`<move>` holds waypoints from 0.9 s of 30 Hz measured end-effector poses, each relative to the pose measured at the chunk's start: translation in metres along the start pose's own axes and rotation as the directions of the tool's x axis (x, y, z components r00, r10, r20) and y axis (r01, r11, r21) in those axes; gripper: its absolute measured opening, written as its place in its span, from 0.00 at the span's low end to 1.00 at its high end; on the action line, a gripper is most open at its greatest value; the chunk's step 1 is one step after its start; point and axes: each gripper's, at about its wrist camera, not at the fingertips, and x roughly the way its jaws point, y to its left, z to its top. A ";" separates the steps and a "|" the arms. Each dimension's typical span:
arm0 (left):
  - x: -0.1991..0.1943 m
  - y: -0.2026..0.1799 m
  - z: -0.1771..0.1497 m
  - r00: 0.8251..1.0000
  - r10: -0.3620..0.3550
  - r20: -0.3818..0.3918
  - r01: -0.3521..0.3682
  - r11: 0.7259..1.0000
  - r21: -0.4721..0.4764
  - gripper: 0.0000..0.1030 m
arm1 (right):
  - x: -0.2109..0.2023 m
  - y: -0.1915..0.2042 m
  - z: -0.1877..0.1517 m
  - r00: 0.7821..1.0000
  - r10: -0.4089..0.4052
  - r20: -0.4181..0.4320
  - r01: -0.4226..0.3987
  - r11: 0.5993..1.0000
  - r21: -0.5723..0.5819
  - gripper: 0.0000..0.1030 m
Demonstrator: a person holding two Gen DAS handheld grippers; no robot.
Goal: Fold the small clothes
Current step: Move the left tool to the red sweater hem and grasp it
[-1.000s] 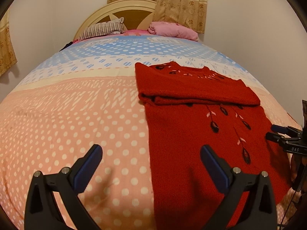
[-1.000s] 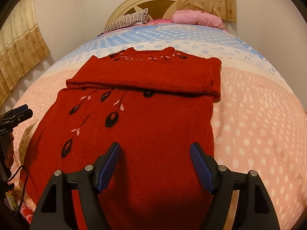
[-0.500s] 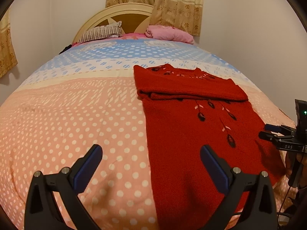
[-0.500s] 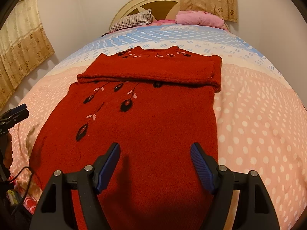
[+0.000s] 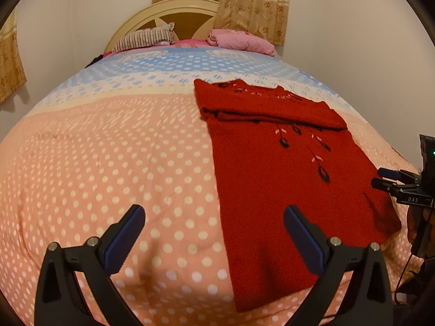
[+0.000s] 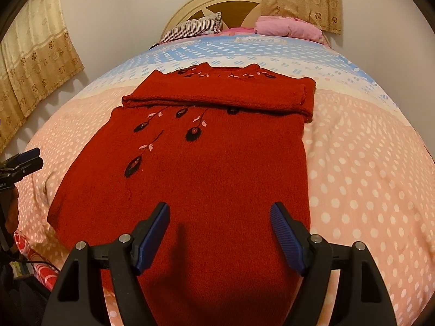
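The bed, under a dotted peach and blue cover, fills both views, with a striped pillow and a pink pillow at twelve o'clock by the headboard. The red sweater lies flat on the cover, its sleeves folded in a band across the chest and its hem toward six o'clock.

Over the last second both cameras have drawn back and up: the sweater looks smaller and farther off, and more of its lower body now shows. It has not changed shape, so the sleeve fold looks finished and the hands seem to be setting up for the hem-to-collar fold.

The left gripper hovers with jaws apart, empty, over the sweater's left edge, the garment at one to three o'clock. The right gripper hovers above the lower body, jaws also wide and empty, sweater at twelve o'clock.
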 end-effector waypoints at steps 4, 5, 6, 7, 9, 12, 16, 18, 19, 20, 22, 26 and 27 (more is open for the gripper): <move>-0.001 0.001 -0.014 0.999 -0.033 -0.035 0.032 0.999 -0.019 1.00 | -0.004 0.000 -0.008 1.000 0.001 -0.007 -0.001 1.000 0.002 0.75; -0.001 0.001 -0.018 0.998 -0.048 -0.044 0.047 0.999 -0.025 1.00 | -0.004 0.000 -0.011 1.000 0.001 -0.010 -0.001 1.000 0.004 0.75; 0.000 0.000 -0.022 0.995 -0.077 -0.060 0.075 0.996 -0.038 1.00 | -0.005 0.001 -0.014 1.000 0.001 -0.012 -0.001 1.000 0.006 0.75; 0.001 -0.002 -0.026 0.993 -0.100 -0.070 0.097 0.994 -0.047 1.00 | -0.005 0.001 -0.017 1.000 0.003 -0.014 -0.003 1.000 0.007 0.75; 0.004 -0.006 -0.030 0.986 -0.138 -0.089 0.133 0.989 -0.060 0.94 | -0.006 0.002 -0.024 1.000 0.006 -0.021 -0.006 1.000 0.006 0.75; 0.007 -0.011 -0.035 0.980 -0.165 -0.110 0.159 0.985 -0.062 0.86 | -0.007 0.003 -0.033 0.999 0.001 -0.034 -0.001 1.000 -0.002 0.75; 0.011 -0.013 -0.040 0.969 -0.211 -0.130 0.201 0.976 -0.089 0.79 | -0.012 0.000 -0.041 0.999 -0.008 -0.033 0.008 1.000 -0.002 0.75; 0.016 -0.013 -0.043 0.961 -0.232 -0.150 0.217 0.970 -0.108 0.76 | -0.015 -0.004 -0.045 1.000 -0.003 -0.027 0.004 1.000 0.014 0.75; 0.018 -0.014 -0.045 0.957 -0.241 -0.160 0.224 0.967 -0.119 0.76 | -0.017 -0.006 -0.047 1.000 -0.003 -0.023 0.004 1.000 0.022 0.75; 0.019 -0.014 -0.047 0.956 -0.246 -0.160 0.228 0.966 -0.125 0.76 | -0.017 -0.007 -0.048 1.000 -0.004 -0.020 0.004 1.000 0.026 0.75; 0.018 -0.018 -0.047 0.959 -0.236 -0.159 0.220 0.969 -0.113 0.76 | -0.020 -0.009 -0.051 1.000 -0.006 -0.016 0.007 0.999 0.033 0.75; 0.018 -0.021 -0.051 0.958 -0.231 -0.170 0.214 0.971 -0.109 0.71 | -0.023 -0.010 -0.053 1.000 -0.005 -0.011 0.005 0.999 0.033 0.75; 0.018 -0.022 -0.051 0.961 -0.216 -0.173 0.202 0.975 -0.098 0.69 | -0.023 -0.011 -0.054 1.000 -0.005 -0.011 0.005 0.999 0.034 0.75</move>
